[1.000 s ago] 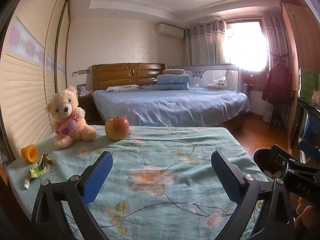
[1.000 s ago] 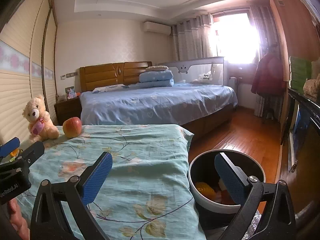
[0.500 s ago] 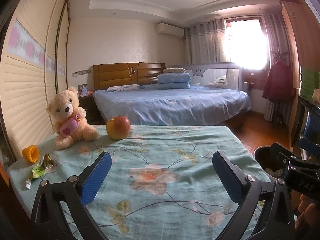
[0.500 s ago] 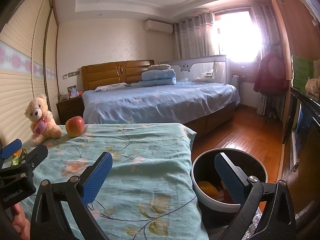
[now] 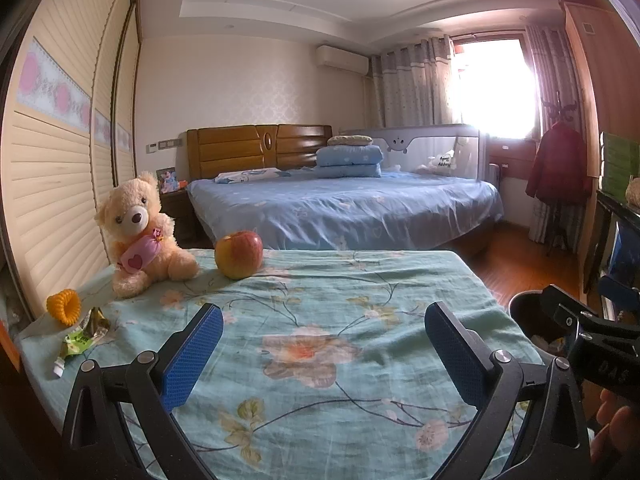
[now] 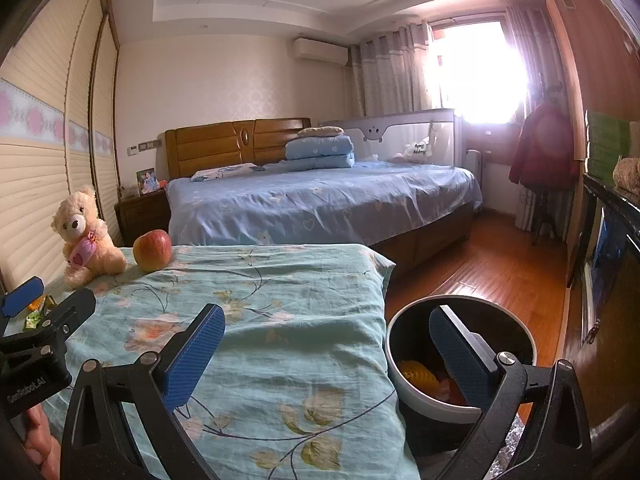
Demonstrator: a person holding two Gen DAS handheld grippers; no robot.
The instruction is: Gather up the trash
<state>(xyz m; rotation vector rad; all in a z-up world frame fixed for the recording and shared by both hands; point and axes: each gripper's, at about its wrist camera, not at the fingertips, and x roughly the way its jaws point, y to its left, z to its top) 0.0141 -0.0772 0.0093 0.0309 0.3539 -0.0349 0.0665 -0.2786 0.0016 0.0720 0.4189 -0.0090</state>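
A crumpled green wrapper [image 5: 82, 338] lies at the left edge of the flowered cloth-covered table [image 5: 320, 320], beside an orange coiled hair tie [image 5: 64, 307]. My left gripper [image 5: 320, 350] hangs open over the middle of the cloth, with nothing between its blue pads. My right gripper [image 6: 326, 354] is open too, straddling the table's right edge, its right finger over a round white-rimmed bin [image 6: 404, 386] on the floor. The bin holds yellow and reddish scraps [image 6: 418, 374]. In the right wrist view the wrapper [image 6: 34, 320] is mostly hidden behind the left gripper.
A teddy bear [image 5: 138, 234] and an apple [image 5: 239, 254] sit at the table's far left. Beyond lies a blue bed [image 5: 344, 208]. A wooden floor [image 6: 492, 268] runs on the right past a dark cabinet [image 6: 608, 264]. A slatted wardrobe [image 5: 52, 184] lines the left wall.
Both views have shifted slightly rightward and forward; the bear, apple and wrapper sit a little further right in frame. Both grippers stay open and empty.
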